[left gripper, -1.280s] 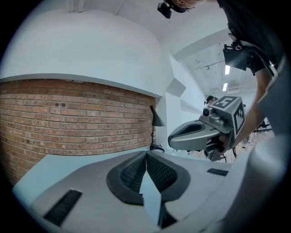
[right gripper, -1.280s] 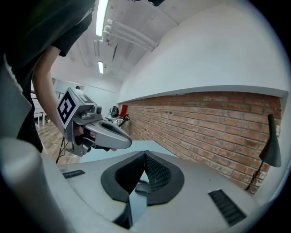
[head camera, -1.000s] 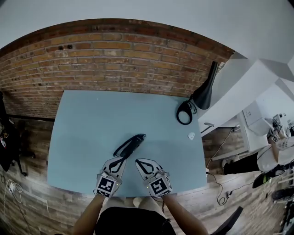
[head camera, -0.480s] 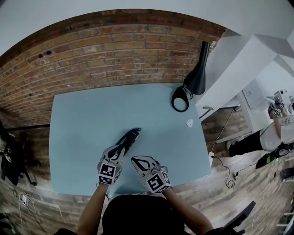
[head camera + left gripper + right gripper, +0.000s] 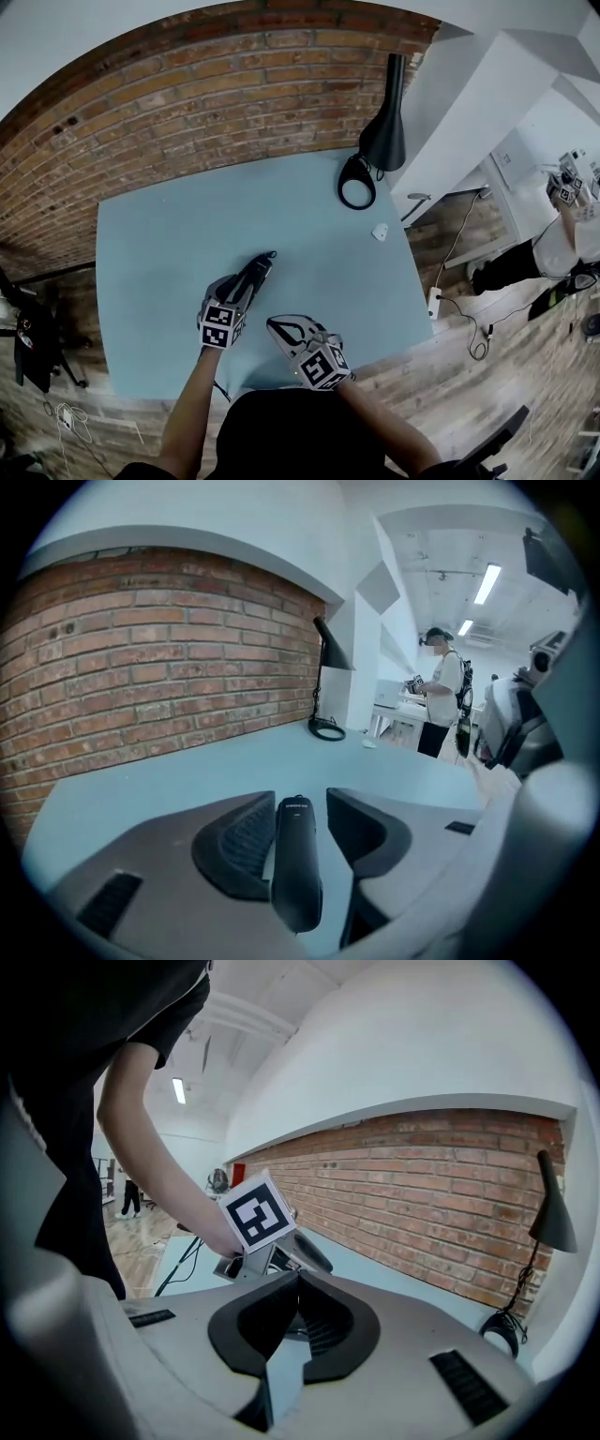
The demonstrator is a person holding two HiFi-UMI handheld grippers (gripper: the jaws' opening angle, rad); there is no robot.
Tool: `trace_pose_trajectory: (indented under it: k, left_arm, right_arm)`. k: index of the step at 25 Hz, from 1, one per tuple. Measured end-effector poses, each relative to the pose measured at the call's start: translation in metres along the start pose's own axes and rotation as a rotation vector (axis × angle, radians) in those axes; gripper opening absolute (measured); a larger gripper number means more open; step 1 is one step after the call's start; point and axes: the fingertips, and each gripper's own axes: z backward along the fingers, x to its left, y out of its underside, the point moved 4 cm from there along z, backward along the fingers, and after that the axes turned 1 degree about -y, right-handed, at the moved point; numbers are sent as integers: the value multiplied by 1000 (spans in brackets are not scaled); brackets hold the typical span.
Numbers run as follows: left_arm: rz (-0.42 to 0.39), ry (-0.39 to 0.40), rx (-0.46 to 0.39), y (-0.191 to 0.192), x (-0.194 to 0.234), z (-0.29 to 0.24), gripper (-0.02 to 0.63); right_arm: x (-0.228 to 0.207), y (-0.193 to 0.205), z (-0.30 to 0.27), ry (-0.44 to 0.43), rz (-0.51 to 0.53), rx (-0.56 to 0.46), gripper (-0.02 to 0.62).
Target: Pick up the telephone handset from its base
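Note:
A black telephone handset (image 5: 256,270) lies flat on the light blue table (image 5: 159,234), with no base in sight. My left gripper (image 5: 240,289) sits low over its near end. In the left gripper view the handset (image 5: 296,864) runs lengthwise between the jaws of the left gripper (image 5: 300,797). Those jaws have just been opening; a gap shows on the right side and the pads do not press on it. My right gripper (image 5: 275,325) hovers beside it near the front edge, with its jaws together and nothing in them (image 5: 298,1277).
A black desk lamp (image 5: 384,131) with a ring-shaped foot (image 5: 357,193) stands at the table's far right corner. A small white object (image 5: 380,231) lies near the right edge. A brick wall (image 5: 187,103) backs the table. A person (image 5: 562,244) stands off to the right.
The left gripper has moved forward and down over the handset, and its jaws have gone from closed to apart around it. The right gripper has dropped slightly.

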Motion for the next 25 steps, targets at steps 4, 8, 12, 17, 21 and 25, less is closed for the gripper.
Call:
trace_pose_trajectory:
  k: [4, 8, 12, 17, 21, 25]
  left_arm:
    - [4, 1, 66, 10, 2, -15, 206]
    - [-4, 17, 117, 18, 1, -30, 206]
    - [-6, 37, 168, 23, -3, -46, 249]
    - [-19, 29, 221, 32, -2, -63, 249]
    - [-21, -10, 275, 40, 1, -72, 250]
    - [-2, -9, 318, 46, 1, -79, 287]
  right_arm:
    - [-2, 7, 9, 26, -24, 10, 15]
    - [-4, 14, 17, 54, -45, 20, 15]
    - [-8, 19, 26, 81, -64, 27, 15]
    - [-14, 24, 34, 116, -83, 30, 16]
    - [-20, 27, 42, 140, -101, 30, 15]
    - [-28, 30, 50, 171, -117, 29, 15]
